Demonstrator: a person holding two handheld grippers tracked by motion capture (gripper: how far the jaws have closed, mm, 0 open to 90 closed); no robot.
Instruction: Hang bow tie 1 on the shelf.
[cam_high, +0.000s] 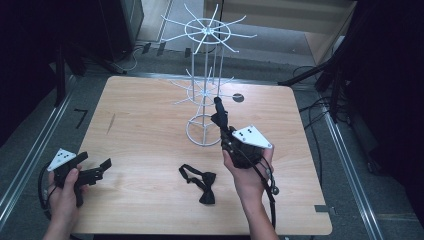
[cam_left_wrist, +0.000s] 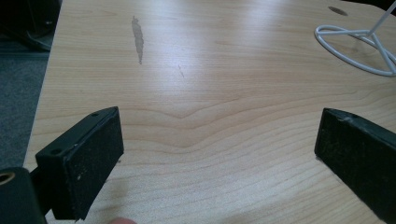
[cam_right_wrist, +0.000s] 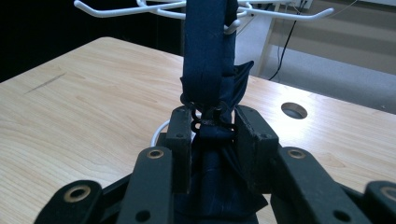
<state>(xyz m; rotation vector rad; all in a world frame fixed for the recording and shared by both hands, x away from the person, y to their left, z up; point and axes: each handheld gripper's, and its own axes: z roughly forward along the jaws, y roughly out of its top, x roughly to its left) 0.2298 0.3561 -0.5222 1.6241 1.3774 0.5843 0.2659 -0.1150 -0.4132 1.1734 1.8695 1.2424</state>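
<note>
A white wire hook rack (cam_high: 206, 90) stands at the back middle of the wooden table (cam_high: 150, 125). My right gripper (cam_high: 225, 131) points at it and is shut on a navy bow tie (cam_right_wrist: 208, 93). The tie's strap runs up over one of the rack's lower white hooks (cam_right_wrist: 233, 24). Both pads (cam_right_wrist: 180, 140) press the tie's clasp from either side. A second, black bow tie (cam_high: 200, 182) lies flat on the table in front of the rack. My left gripper (cam_high: 95, 161) rests near the front left edge; its jaws stand wide open over bare wood (cam_left_wrist: 219, 140).
The rack's round wire base (cam_left_wrist: 355, 46) lies ahead and to the right of the left gripper. A round cable hole (cam_high: 238, 97) sits in the table behind the rack. Dark stands and cables surround the table on the floor.
</note>
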